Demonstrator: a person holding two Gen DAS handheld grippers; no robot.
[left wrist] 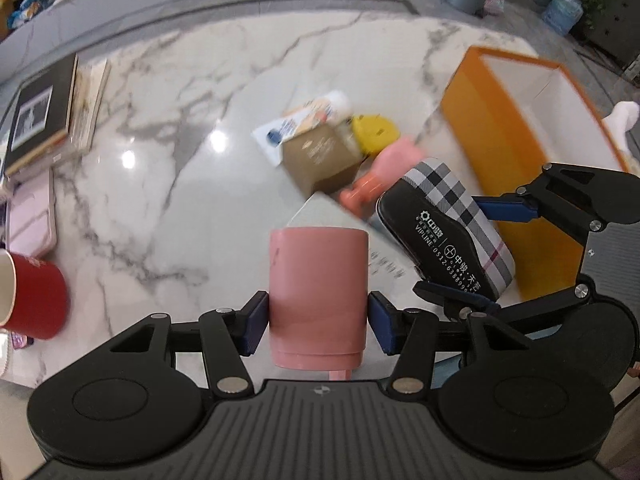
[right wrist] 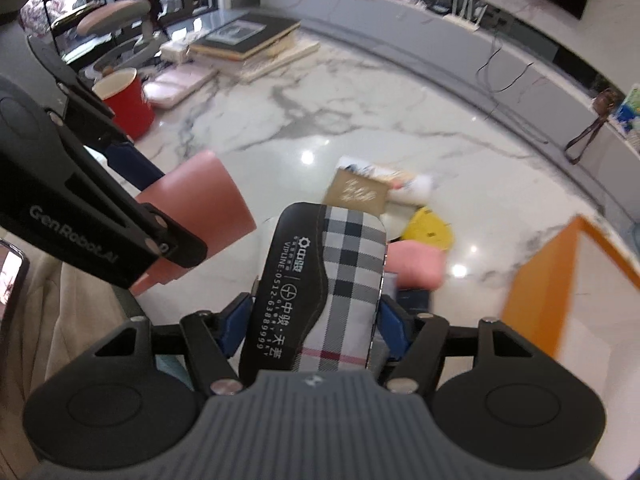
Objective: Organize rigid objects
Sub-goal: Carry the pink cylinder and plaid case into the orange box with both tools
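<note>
My left gripper (left wrist: 318, 322) is shut on a pink cylindrical cup (left wrist: 318, 300) and holds it above the marble table (left wrist: 168, 184); the cup also shows in the right wrist view (right wrist: 200, 208). My right gripper (right wrist: 316, 326) is shut on a plaid and black glasses case (right wrist: 332, 276), also seen in the left wrist view (left wrist: 452, 228). An open orange box (left wrist: 516, 144) stands at the right. On the table lie a brown carton (left wrist: 320, 158), a yellow round lid (left wrist: 374, 132), a pink toy (left wrist: 384, 172) and a white tube (left wrist: 308, 120).
A red mug (left wrist: 34, 296) stands at the left edge. A pink flat case (left wrist: 30, 220) and stacked books (left wrist: 44, 120) lie at the far left. A grey ledge (left wrist: 240, 4) runs behind the table.
</note>
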